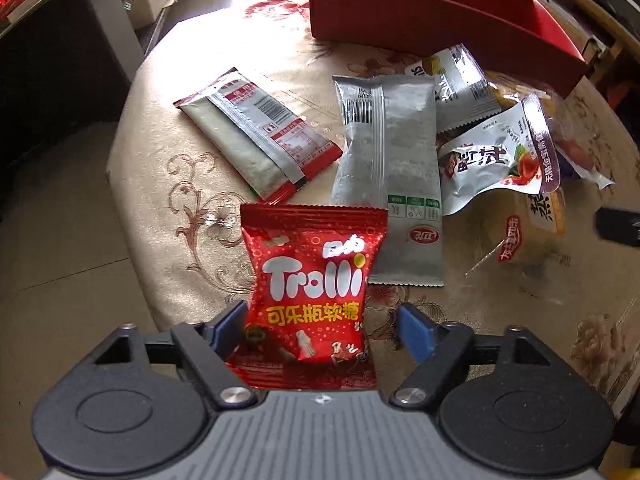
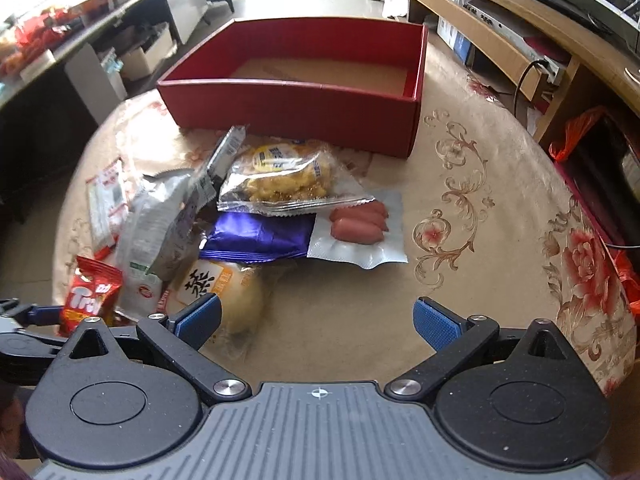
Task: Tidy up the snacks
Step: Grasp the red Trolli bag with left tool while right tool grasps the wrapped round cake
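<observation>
Snacks lie in a loose pile on the round desk (image 2: 460, 248), between its near edge and the red box (image 2: 296, 108) that stands at the far edge. The left claw (image 1: 322, 326) has the red Trolli candy bag (image 1: 312, 292) between its blue pads; the left pad touches the bag, the right pad stands a little apart, so it is not pinched. The right claw (image 2: 318, 320) is spread wide over bare cloth near the near edge, holding nothing, just beside a pale bun packet (image 2: 236, 296).
</observation>
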`<state>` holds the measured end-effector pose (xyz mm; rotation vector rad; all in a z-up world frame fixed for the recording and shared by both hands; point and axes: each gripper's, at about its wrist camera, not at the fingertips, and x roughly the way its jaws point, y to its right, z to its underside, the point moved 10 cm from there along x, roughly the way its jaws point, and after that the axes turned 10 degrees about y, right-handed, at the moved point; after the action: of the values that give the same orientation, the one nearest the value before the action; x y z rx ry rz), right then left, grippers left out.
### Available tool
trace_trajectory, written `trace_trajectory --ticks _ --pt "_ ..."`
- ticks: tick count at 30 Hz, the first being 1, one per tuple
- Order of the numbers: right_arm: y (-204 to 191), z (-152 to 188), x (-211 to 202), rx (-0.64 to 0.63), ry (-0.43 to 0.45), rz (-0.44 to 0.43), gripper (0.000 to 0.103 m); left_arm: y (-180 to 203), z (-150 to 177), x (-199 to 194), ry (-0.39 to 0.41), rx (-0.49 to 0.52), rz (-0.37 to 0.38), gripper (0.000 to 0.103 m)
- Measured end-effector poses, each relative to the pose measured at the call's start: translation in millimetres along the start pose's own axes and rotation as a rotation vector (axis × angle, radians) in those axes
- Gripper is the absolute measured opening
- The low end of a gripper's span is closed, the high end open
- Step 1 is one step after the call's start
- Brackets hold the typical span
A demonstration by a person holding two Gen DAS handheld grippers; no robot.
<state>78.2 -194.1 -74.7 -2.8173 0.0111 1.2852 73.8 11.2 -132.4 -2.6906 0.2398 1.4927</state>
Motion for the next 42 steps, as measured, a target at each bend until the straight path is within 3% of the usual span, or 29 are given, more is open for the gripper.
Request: trace_trajectory --ticks 4,10,16,18,19,22,24,25,26,27,30,42 --pt "-21 1 11 -0.011 -0.024 -0.015 0.102 4 0 -6 0.020 -0.004 0.011 0.053" --pt "-43 3 36 -0.029 -0.061 -0.014 0.101 3 -4 -6 0.017 -0.063 0.037 0.053" --pt "-44 12 43 0.007 -0.103 -0.071 0.101 5 -6 -2 0.023 -0.048 0.050 0.067" --pt "-48 17 42 -0.003 -0.111 -0.090 0.101 12 -5 2 0.021 -0.017 0.060 0.080" --pt "-51 20 42 -0.012 -0.118 -0.101 0.101 16 -4 5 0.021 0.004 0.055 0.087" --pt "-58 29 50 -0.056 -0.159 -0.098 0.101 23 -1 6 0.021 0.037 0.006 0.091" --pt "-59 29 47 -0.081 -0.156 -0.099 0.094 19 -2 2 0.021 0.015 -0.002 0.081" --pt "-59 28 41 -0.080 -0.155 -0.119 0.078 16 -2 -1 0.021 0.001 -0.006 0.069" --pt "-56 27 35 -0.069 -0.150 -0.133 0.075 12 -2 -3 0.026 -0.018 -0.016 0.056" --pt "-52 28 31 -0.065 -0.147 -0.143 0.071 8 -2 -6 0.028 -0.038 -0.018 0.052" --pt "-38 39 19 -0.077 -0.148 -0.136 0.067 3 2 -10 0.026 -0.089 -0.008 0.050" --pt "-16 61 -10 -0.077 -0.145 -0.112 0.064 26 26 -26 -0.007 -0.115 0.060 0.047"
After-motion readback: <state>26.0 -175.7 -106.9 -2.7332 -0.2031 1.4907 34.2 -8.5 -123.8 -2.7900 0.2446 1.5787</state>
